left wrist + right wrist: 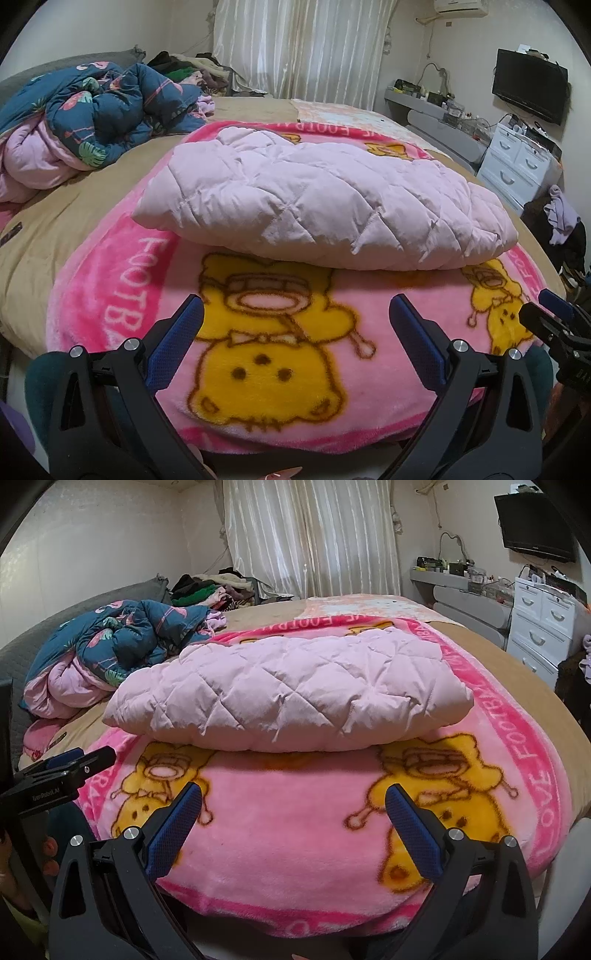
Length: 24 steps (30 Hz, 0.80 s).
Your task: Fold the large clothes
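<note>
Left tool (295, 325): jaws wide, empty, hovering over the near blanket edge.
Right tool (293, 805): jaws wide, empty, alongside.
Quilted pink garment (317, 199): folded into a bundle, mid-blanket, apart from both tools; fold judged largely complete.
Pink cartoon blanket (280, 376): spread as folding surface on bed.
Room: crumpled blue quilt (107, 110) far left; white drawers (521, 155) right.

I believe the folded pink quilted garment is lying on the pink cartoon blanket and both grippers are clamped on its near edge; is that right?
Not quite. The pink quilted garment does lie folded on the pink cartoon blanket, but neither gripper is clamped on it. The left gripper and right gripper both have their jaws open and empty, short of its near edge, as each wrist view shows.
</note>
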Tool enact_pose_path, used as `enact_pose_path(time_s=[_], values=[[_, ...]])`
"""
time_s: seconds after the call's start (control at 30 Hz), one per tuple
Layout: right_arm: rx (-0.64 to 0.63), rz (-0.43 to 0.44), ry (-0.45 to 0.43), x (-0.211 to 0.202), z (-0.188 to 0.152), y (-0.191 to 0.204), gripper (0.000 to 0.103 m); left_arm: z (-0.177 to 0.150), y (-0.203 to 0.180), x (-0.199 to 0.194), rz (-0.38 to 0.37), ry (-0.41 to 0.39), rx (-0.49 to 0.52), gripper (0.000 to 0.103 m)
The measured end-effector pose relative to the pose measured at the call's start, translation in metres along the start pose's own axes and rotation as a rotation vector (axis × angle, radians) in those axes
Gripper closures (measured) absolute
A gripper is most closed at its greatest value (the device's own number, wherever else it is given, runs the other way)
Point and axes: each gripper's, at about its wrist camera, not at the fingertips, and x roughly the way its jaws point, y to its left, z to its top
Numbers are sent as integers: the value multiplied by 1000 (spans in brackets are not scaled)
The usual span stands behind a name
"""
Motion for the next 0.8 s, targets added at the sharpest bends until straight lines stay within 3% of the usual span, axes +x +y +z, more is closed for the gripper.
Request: enact_pose_path(time_s=[0.8], values=[[-3, -6, 1, 1, -2, -2, 4, 0, -1, 1, 14, 2, 8, 9]])
